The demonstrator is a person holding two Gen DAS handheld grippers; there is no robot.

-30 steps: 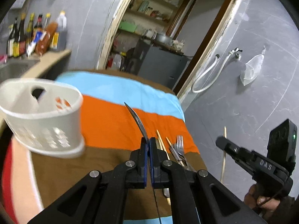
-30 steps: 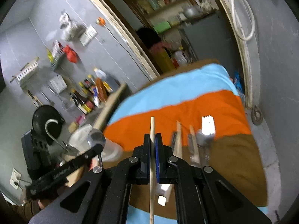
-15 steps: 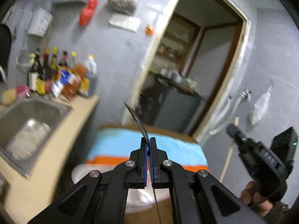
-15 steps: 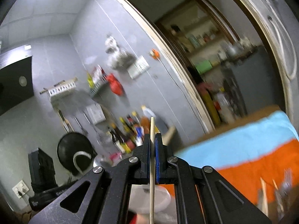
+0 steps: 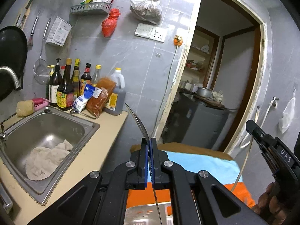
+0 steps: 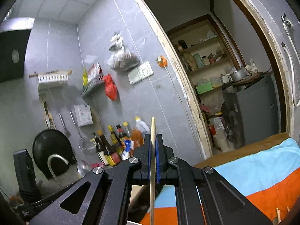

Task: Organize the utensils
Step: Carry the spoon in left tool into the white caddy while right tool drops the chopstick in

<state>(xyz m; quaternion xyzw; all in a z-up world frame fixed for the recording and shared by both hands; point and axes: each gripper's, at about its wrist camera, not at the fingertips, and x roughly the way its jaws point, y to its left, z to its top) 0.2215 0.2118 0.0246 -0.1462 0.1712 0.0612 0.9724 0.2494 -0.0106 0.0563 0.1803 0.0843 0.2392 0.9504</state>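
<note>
Matt black plastic, brushed steel and glazed tile in a worn kitchen

The left tongs (image 5: pixel 149 144) are matt black plastic with bright metal rivets and blue pads, clamped on a thin, glossy metal utensil (image 5: pixel 137 121); the right tongs (image 6: pixel 153 140), of the same make, pinch a pale, smooth wooden chopstick (image 6: pixel 153 131). At lower left the sink (image 5: pixel 88 131) is brushed steel holding a crumpled, rough-looking cloth (image 5: pixel 46 159), set in a smooth beige counter (image 5: pixel 105 140). The wall tiles (image 5: pixel 140 65) are grey with a slight sheen. Dark glass bottles (image 5: pixel 65 86) shine. The striped table cover (image 5: pixel 206 163) looks like soft matt fabric.
</note>
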